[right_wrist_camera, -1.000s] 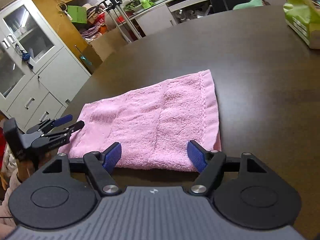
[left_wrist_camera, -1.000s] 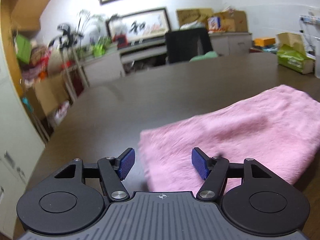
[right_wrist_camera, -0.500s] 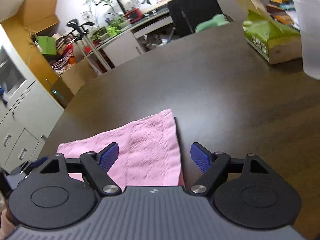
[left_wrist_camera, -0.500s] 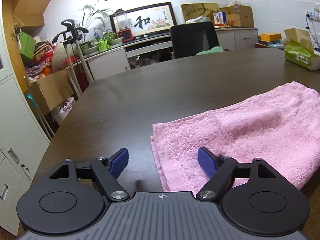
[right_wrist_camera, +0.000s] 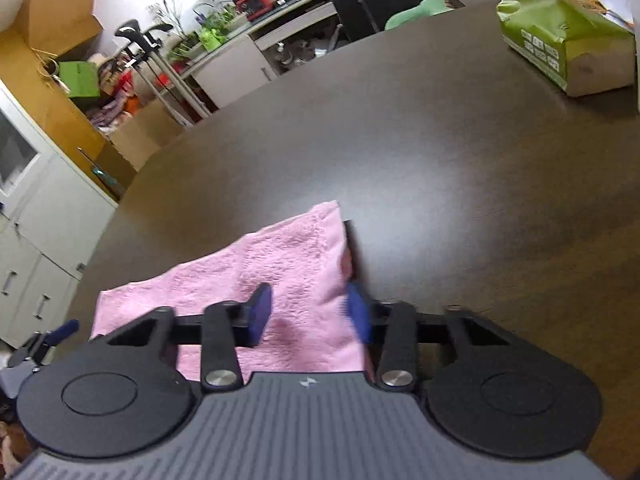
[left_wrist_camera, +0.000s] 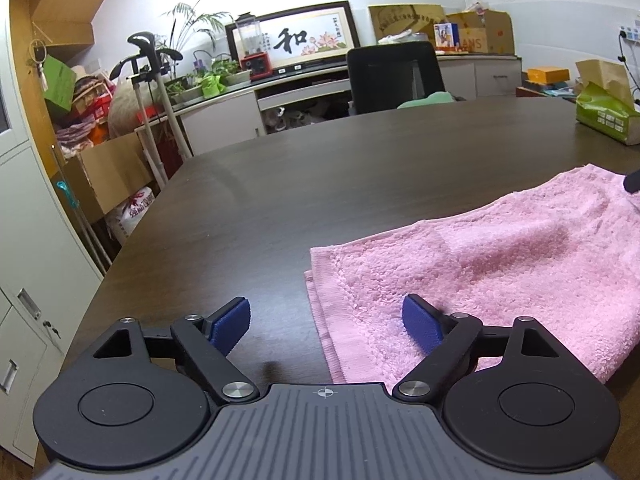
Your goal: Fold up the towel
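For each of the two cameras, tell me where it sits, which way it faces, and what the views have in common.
Left wrist: on the left gripper, angled down across the dark table at the pink towel's left end; its jaws, opening, straddle the towel's edge.
Right wrist: on the right gripper, angled down over the towel's right end; its jaws are closing with the towel between them; the left gripper's blue tips show at lower left.
Shared: towel, table, black chair, green tissue box.
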